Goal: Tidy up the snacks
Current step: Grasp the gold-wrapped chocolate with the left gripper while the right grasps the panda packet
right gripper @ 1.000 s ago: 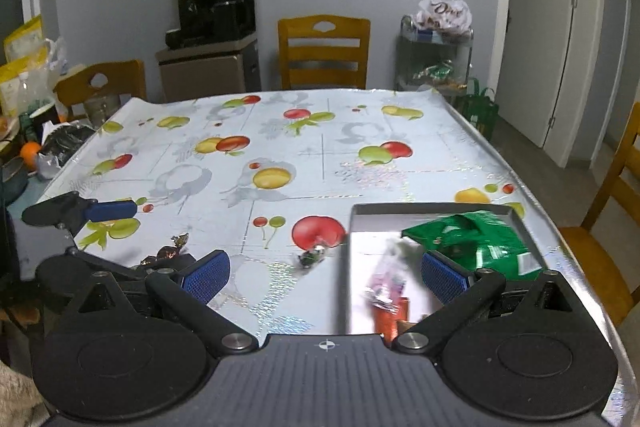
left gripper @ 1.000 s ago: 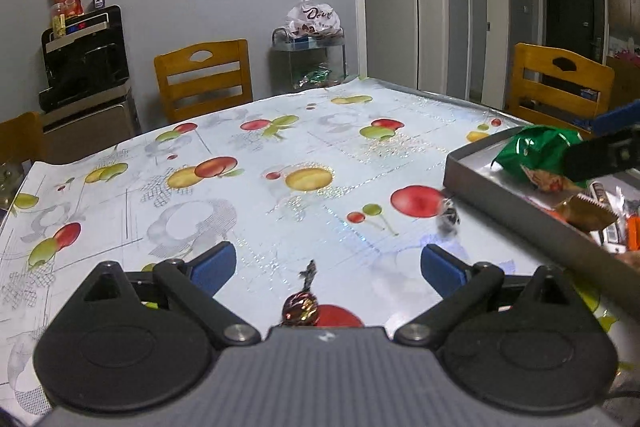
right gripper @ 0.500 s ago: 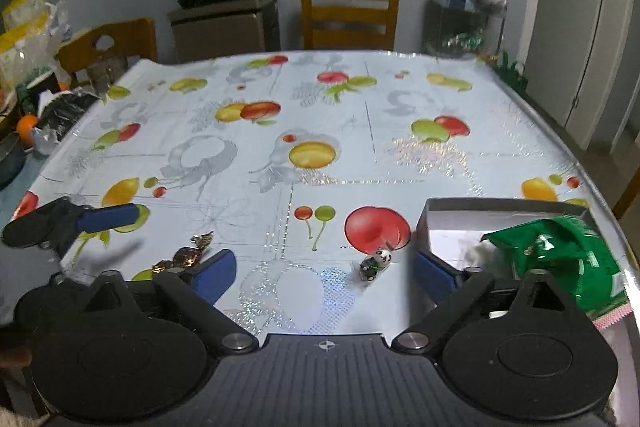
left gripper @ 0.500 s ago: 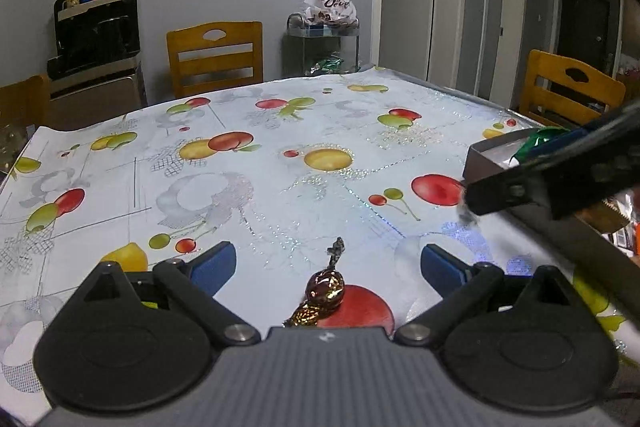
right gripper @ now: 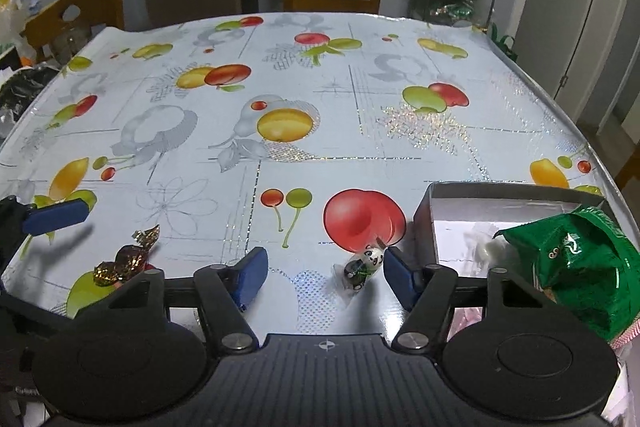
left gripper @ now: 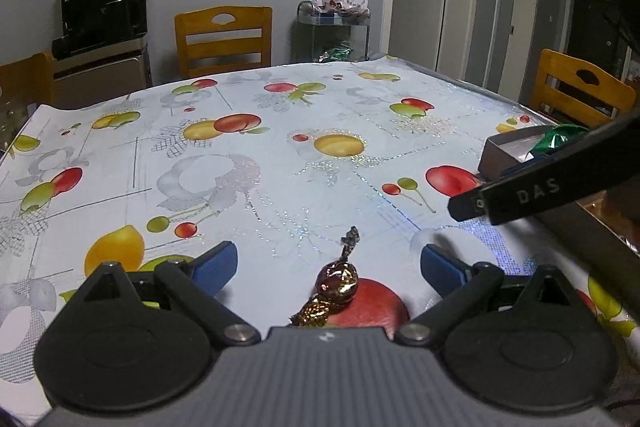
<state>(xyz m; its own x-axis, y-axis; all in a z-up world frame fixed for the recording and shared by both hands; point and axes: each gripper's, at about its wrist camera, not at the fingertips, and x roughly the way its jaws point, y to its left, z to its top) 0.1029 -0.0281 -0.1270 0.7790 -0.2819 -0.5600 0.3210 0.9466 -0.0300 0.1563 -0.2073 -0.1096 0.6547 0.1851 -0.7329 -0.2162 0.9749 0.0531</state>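
Right gripper (right gripper: 322, 273) fingers had just been closing, a panda-wrapped candy (right gripper: 363, 261) between them beside the right pad, untouched, on the counter (right gripper: 360, 115) just left of the grey tray (right gripper: 424, 223). Left gripper (left gripper: 328, 263) fingers stood spread around a brown foil candy (left gripper: 336, 283)

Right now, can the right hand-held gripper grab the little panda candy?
Probably yes: the small white panda-wrapped candy lies between the right hand-held gripper's blue pads, which have just been closing, nothing blocking.
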